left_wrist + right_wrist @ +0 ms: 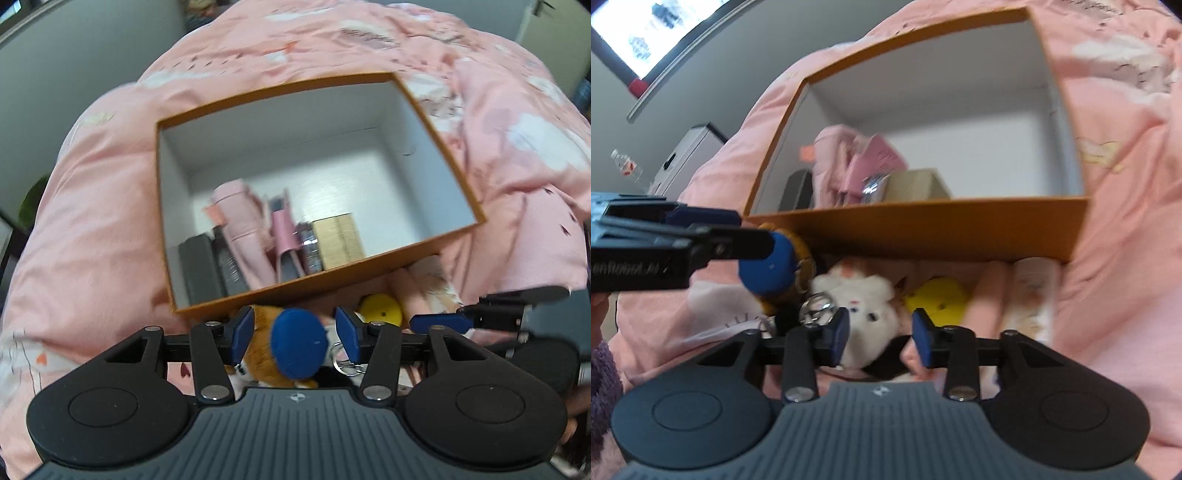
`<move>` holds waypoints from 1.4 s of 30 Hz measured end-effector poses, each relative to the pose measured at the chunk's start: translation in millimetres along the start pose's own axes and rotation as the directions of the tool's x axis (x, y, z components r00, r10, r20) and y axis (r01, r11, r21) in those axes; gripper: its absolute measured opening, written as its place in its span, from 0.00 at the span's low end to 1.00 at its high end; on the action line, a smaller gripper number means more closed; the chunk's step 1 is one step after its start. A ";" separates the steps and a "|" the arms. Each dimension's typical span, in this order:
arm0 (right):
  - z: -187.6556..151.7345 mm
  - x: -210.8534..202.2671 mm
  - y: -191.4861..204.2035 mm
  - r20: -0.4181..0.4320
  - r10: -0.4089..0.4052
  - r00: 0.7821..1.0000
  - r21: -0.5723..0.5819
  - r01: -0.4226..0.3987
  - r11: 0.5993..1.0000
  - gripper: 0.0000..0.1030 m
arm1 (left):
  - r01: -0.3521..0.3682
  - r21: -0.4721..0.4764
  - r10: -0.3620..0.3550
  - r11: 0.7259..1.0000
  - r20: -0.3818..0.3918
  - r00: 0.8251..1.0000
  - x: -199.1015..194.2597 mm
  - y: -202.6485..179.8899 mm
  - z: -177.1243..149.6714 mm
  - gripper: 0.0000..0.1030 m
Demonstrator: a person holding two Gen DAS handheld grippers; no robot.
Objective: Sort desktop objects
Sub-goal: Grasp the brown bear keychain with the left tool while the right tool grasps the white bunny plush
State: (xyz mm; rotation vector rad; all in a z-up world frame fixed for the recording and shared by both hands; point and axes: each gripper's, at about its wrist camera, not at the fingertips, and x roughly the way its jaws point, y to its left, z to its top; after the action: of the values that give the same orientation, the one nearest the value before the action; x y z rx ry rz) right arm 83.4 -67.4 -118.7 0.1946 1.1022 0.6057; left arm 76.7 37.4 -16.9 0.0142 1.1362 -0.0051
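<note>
A pink quilt [110, 236] fills both views, its folds running out to every edge. On it sits an open orange box [436, 133] with white inner walls, taking the centre of the left wrist view and reaching from 9 to 2 o'clock in the right wrist view. Inside the box, packed against its near wall at about 7 o'clock, stand a dark case [199, 269], a pink roll [243, 232], a pink pouch [284, 236] and a tan block [338, 240]; they are too blurred to name more closely.

Just outside the near wall, at 6 o'clock, small toys lie on the quilt. A brown plush [262, 354] with a blue cap [299, 343] lies between the fingers of the left gripper [295, 334]. Its jaws stand about half apart; the left pad lies against the brown fur, but whether the pads press on the plush I cannot tell. A white plush [864, 306] lies between the fingers of the right gripper [880, 330], whose jaws are parted with a clear gap at the right pad, gripping nothing. A yellow ball [938, 299] rests at 1 o'clock of the right gripper, beside the white plush. Metal key rings [818, 310] lie at 10 o'clock of that gripper, between the two plush toys.
</note>
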 end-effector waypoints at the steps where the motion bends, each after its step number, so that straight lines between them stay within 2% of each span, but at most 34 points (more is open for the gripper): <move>1: -1.1 3.7 4.1 0.000 0.004 1.000 -0.008 -0.004 1.000 0.55 | -0.006 -0.007 0.006 1.000 -0.010 1.000 3.2 1.5 -0.7 0.58; 4: -1.4 14.5 15.6 -0.004 0.009 1.000 -0.038 -0.009 0.999 0.63 | -0.037 -0.005 0.037 0.999 -0.039 0.999 15.6 1.7 -2.0 0.59; 8: -6.1 31.8 22.2 -0.041 0.030 0.999 -0.049 -0.032 0.998 0.71 | -0.026 -0.046 0.022 0.999 -0.089 0.996 28.4 2.0 -5.4 0.64; 10: -8.1 38.5 21.8 -0.052 0.037 0.998 -0.037 -0.039 0.999 0.76 | -0.049 -0.051 0.044 0.997 -0.100 0.994 31.6 1.7 -7.6 0.67; 15: -13.1 52.2 24.5 -0.071 0.067 0.995 -0.031 -0.069 0.997 0.85 | -0.075 -0.058 0.067 0.995 -0.137 0.988 41.6 4.7 -10.9 0.71; 18: -15.2 60.2 26.6 -0.087 0.068 0.994 -0.042 -0.072 0.997 0.86 | -0.080 -0.075 0.066 0.994 -0.173 0.983 50.2 8.0 -15.0 0.74; 21: -17.0 64.6 27.2 -0.101 0.071 0.992 -0.051 -0.077 0.996 0.84 | -0.083 -0.089 0.066 0.993 -0.185 0.980 52.8 12.4 -18.6 0.72; 29: -18.3 51.4 23.2 -0.071 0.088 0.994 -0.033 -0.090 0.995 0.68 | -0.046 -0.130 0.025 0.991 -0.160 0.987 39.5 22.7 -19.6 0.64; 32: -19.2 40.3 21.5 -0.051 0.095 0.994 -0.024 -0.096 0.995 0.56 | -0.018 -0.149 -0.003 0.989 -0.136 0.991 29.9 26.7 -17.5 0.62; 36: -19.3 24.4 13.9 -0.027 0.113 0.993 0.019 -0.113 0.993 0.55 | 0.052 -0.166 -0.070 0.985 -0.103 0.992 15.0 29.6 -13.6 0.61; 42: -22.7 -7.6 9.3 0.035 0.105 0.994 0.037 -0.106 0.994 0.54 | 0.123 -0.141 -0.128 0.982 -0.028 0.991 -7.3 18.5 -8.9 0.61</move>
State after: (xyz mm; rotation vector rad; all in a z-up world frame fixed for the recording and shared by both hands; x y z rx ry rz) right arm 57.7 -67.2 -119.1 0.2968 1.0767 0.6736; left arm 65.8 56.1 -13.9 -0.1820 1.1710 -0.0380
